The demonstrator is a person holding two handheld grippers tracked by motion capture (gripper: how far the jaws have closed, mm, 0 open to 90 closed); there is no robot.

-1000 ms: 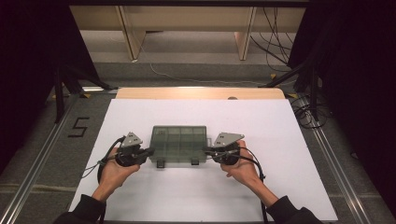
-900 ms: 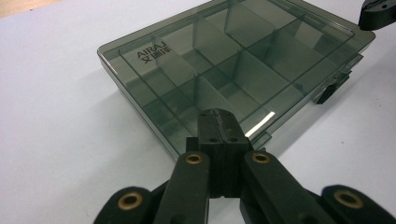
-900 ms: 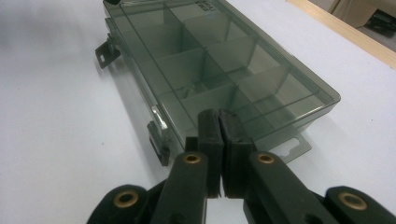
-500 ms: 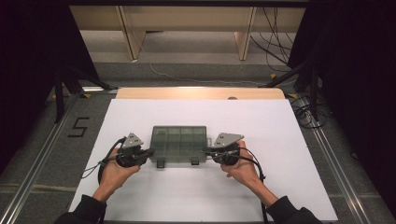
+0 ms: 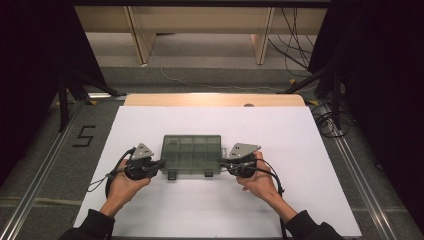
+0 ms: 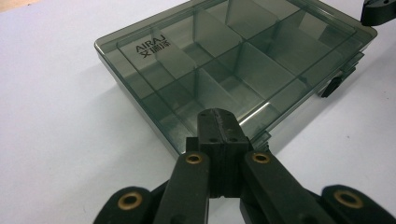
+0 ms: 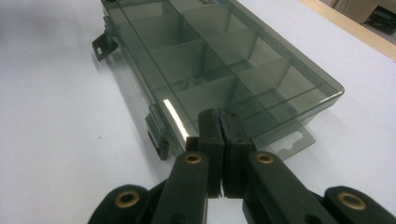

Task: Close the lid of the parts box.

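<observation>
We see the smoky compartment box (image 5: 192, 154) lying flat, lid down, near the front middle of the white table (image 5: 310, 150). Our left hand-held gripper (image 5: 161, 163) sits clenched at its left end, and our right hand-held gripper (image 5: 220, 162) clenched at its right end. Whether either tip touches the box we cannot tell. Both gripper views crop the box's far corners.

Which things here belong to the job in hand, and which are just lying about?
In the job:
- smoky transparent plastic compartment box, lid shut
- left gripper, fingers together at the box's left end
- right gripper, fingers together at its right end

Just lying about:
- white table sheet
- black cables on the floor
</observation>
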